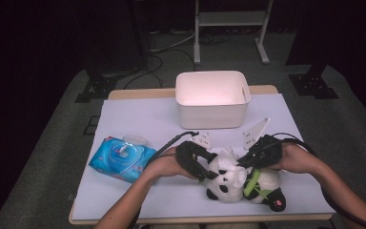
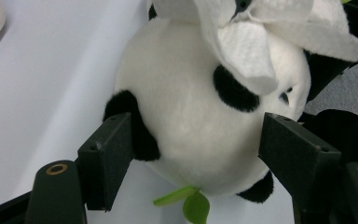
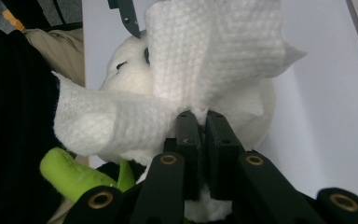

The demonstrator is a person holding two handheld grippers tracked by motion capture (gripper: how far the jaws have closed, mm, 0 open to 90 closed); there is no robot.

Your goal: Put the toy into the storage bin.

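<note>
Wiping panda [image 1: 228,179]: R gripper [image 3: 198,119] was clamped on tissue [image 3: 214,60], L gripper [image 2: 198,154] jaws apart round the head (not pressing). Risk: toy could've slid under wipe w/o hold.

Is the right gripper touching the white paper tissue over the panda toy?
Touching. In the right gripper view, the right gripper has its jaws closed on a pinched fold of the tissue, which drapes over the panda toy.

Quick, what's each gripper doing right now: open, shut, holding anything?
Left gripper: open, jaws either side of the black-and-white plush panda's head; not clearly pressing on it.
Right gripper: shut on the white paper tissue, held against the panda.
</note>
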